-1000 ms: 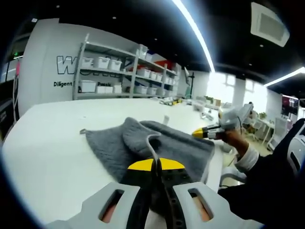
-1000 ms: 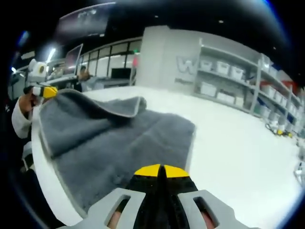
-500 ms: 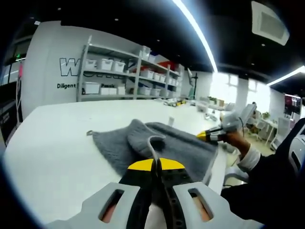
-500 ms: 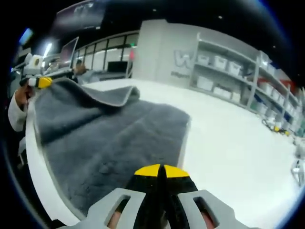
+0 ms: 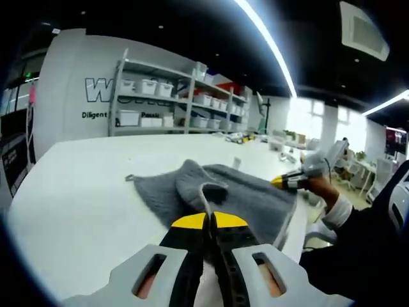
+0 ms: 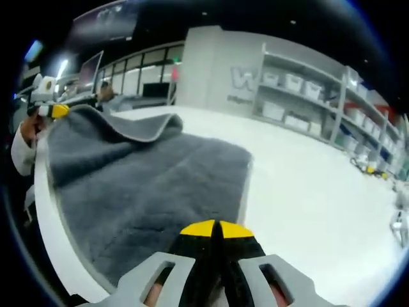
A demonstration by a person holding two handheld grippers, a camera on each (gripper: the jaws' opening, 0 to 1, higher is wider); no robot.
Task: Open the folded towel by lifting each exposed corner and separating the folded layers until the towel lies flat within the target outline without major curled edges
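Left gripper view gives us bare white bench [image 5: 70,192] left of the grey towel [image 5: 252,195], whose edge our left tool [image 5: 209,224] pinches, lifted. Our right tool [image 6: 217,231] is clamped on the towel's near edge, the cloth stretching away toward the far bench edge; open bench lies right. Storage shelves [image 6: 307,102] stand behind.

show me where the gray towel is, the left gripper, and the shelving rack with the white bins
gray towel [image 6: 147,185], right gripper view, flat middle of the cloth.
left gripper [image 5: 209,225], left gripper view, between its yellow tips.
shelving rack [image 5: 163,105], left gripper view, a middle shelf.
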